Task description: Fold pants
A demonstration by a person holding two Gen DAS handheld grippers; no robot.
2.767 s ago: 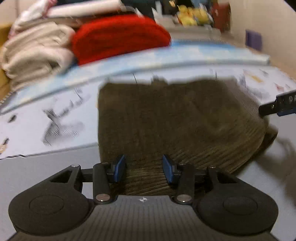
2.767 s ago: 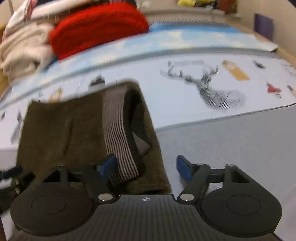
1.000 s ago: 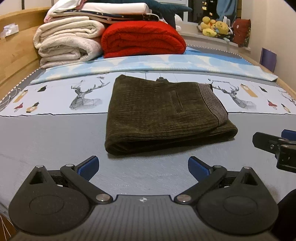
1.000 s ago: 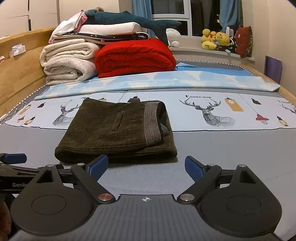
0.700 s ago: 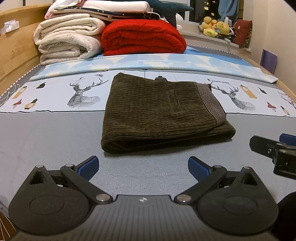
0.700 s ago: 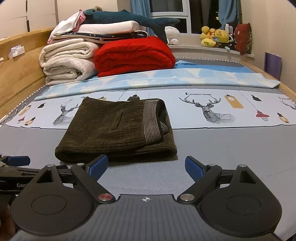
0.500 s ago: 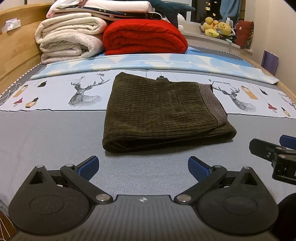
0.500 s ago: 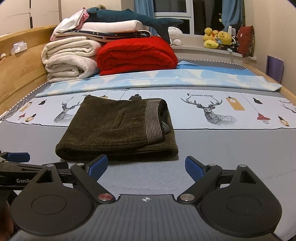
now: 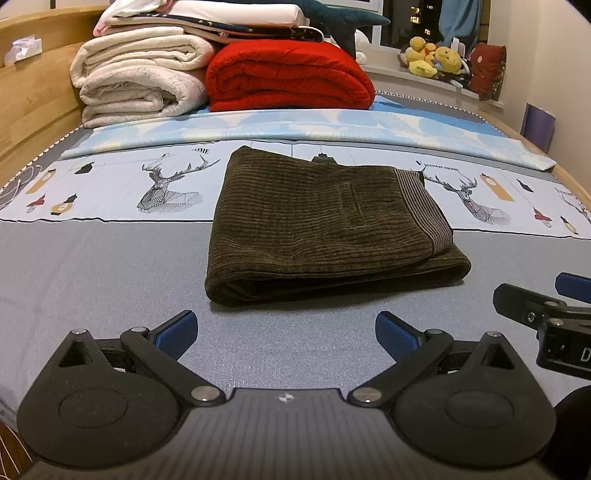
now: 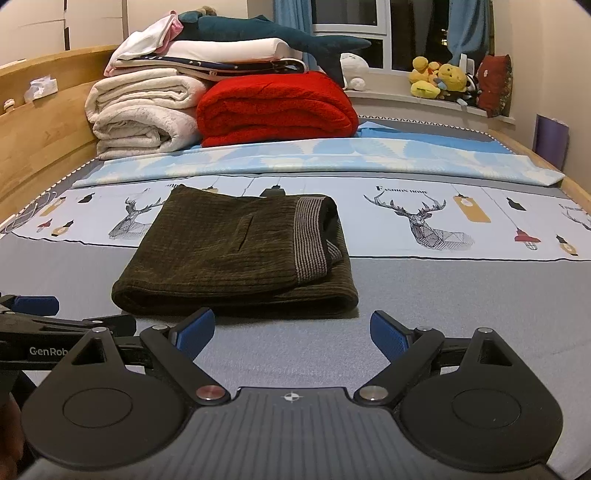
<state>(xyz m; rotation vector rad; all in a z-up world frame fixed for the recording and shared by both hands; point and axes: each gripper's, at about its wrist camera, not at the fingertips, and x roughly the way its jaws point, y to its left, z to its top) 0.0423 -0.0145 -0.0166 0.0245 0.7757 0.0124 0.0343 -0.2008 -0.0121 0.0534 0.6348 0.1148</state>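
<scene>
A: Left wrist view: your left tool is released and empty; the pants lie folded mid-frame on the bed.

B: Right tool released too. Keep both clear. Only its view shows the open waistband at the right end.

One pair of folded pants straight ahead of both grippers. Two grippers: the left gripper and the right gripper, each with two blue fingers spread wide. Beyond the pants, one red blanket and two rolled white blankets, left of the red one. On top of that pile, one plush shark. Two full deer prints on the sheet, one either side of the pants. Far right, a cluster of yellow plush toys, number unclear.
</scene>
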